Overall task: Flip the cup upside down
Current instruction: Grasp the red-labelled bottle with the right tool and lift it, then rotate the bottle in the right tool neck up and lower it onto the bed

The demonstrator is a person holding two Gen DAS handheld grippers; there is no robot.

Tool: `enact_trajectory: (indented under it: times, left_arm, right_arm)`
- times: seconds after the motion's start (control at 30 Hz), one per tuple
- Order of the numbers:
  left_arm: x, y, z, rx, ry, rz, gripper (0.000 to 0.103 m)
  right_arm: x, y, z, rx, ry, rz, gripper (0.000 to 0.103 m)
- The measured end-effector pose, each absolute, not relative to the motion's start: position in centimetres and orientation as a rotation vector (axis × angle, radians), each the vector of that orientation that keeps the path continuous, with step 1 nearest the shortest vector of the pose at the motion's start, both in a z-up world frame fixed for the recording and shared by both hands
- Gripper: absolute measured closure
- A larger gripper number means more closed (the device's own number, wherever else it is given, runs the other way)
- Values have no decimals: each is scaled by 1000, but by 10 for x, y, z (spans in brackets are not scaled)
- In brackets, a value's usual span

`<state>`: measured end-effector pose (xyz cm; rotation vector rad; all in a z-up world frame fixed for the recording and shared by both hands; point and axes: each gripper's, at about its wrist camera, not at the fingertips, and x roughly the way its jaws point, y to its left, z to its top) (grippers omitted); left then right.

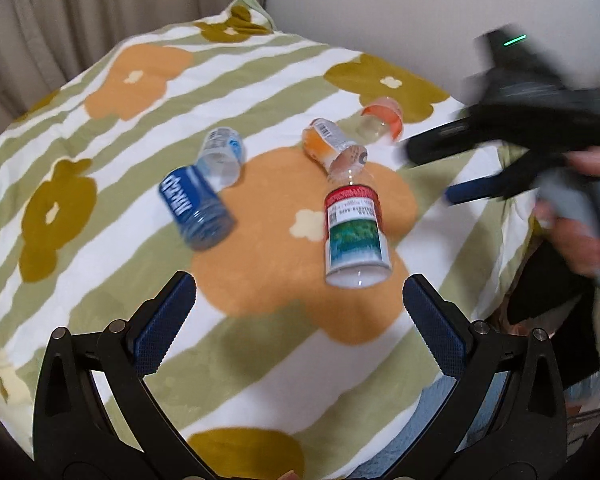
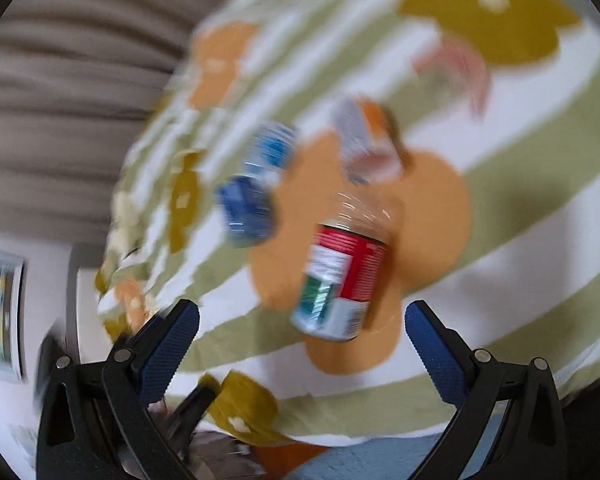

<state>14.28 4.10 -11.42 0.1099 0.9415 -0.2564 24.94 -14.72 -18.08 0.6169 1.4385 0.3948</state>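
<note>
Several cut-bottle cups lie on their sides on a flowered blanket (image 1: 100,264). A red, white and green labelled cup (image 1: 355,236) lies nearest, also in the blurred right wrist view (image 2: 340,284). A blue cup (image 1: 196,208), a clear cup with a blue label (image 1: 224,156), an orange-labelled cup (image 1: 332,146) and a clear cup with a red band (image 1: 382,120) lie further back. My left gripper (image 1: 300,312) is open and empty, just short of the red-and-green cup. My right gripper (image 2: 302,340) is open and empty near the same cup; it shows in the left wrist view (image 1: 432,172), held by a hand.
The blanket covers a raised surface with its edge at the right (image 1: 512,216) and front. A beige curtain (image 1: 80,4) and a pale wall (image 1: 380,4) stand behind. Dark cloth (image 1: 548,288) hangs beside the right edge.
</note>
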Motion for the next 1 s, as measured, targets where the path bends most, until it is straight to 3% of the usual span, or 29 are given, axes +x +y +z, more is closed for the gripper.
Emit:
enact_trajectory:
  times: [0.03, 0.13, 0.33, 0.4, 0.43, 0.53, 0.63, 0.8, 0.87, 1.0]
  left_arm:
    - [138, 47, -114, 108, 935, -253, 0]
    - [129, 61, -117, 100, 928, -255, 0]
    - [123, 78, -127, 100, 935, -266, 0]
    - [124, 83, -129, 87, 938, -272, 0]
    - [124, 84, -130, 84, 938, -273, 0]
    - [126, 88, -130, 80, 929, -268, 0]
    - [125, 91, -126, 76, 906, -251, 0]
    - [120, 103, -118, 36, 835, -179, 0]
    - [119, 108, -117, -20, 817, -157, 0]
    - [116, 112, -117, -99, 787, -122, 0]
  right_arm:
    - [255, -144, -194, 621, 1460, 376, 1]
    - [266, -141, -222, 666, 1492, 333, 17]
    - [283, -134, -236, 700, 1501, 300, 19]
    - [286, -128, -242, 697, 1514, 298, 30]
    - [288, -125, -244, 687, 1531, 300, 41]
    - [289, -121, -244, 668, 1530, 304, 45]
    - [281, -124, -209, 645, 1380, 375, 45]
    - [212, -112, -125, 221, 784, 495, 45]
    - [191, -106, -132, 123, 659, 490, 45]
    - [184, -95, -167, -18, 590, 448, 45]
